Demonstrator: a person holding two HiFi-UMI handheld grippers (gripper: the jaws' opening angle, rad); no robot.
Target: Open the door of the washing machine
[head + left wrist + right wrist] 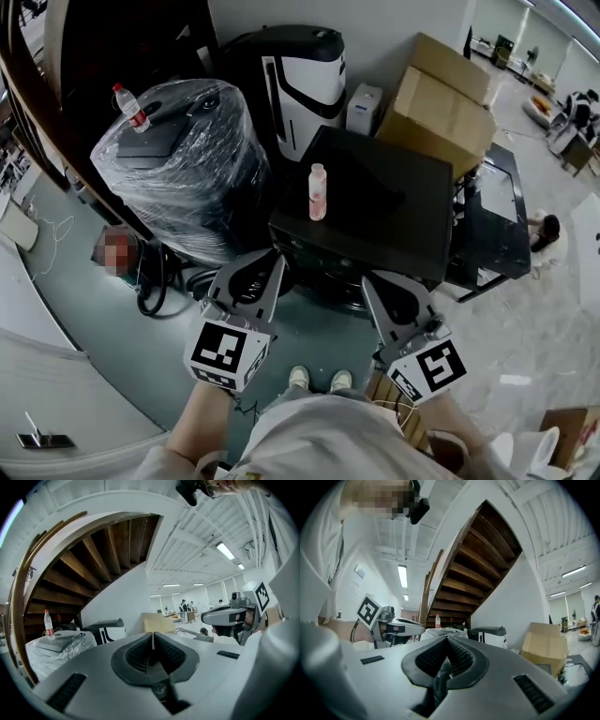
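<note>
Left tool and right tool are closed, empty. Bottle atop washing machine may be toppled if jolted.

Two bottles, two cardboard boxes, two claws.

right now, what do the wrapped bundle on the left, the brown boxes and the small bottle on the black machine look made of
Wrapped bundle: clear plastic film, glossy and crinkled.
Brown boxes: matte cardboard, probably, with folded flaps.
Small bottle: likely translucent plastic, pinkish, white cap.
</note>
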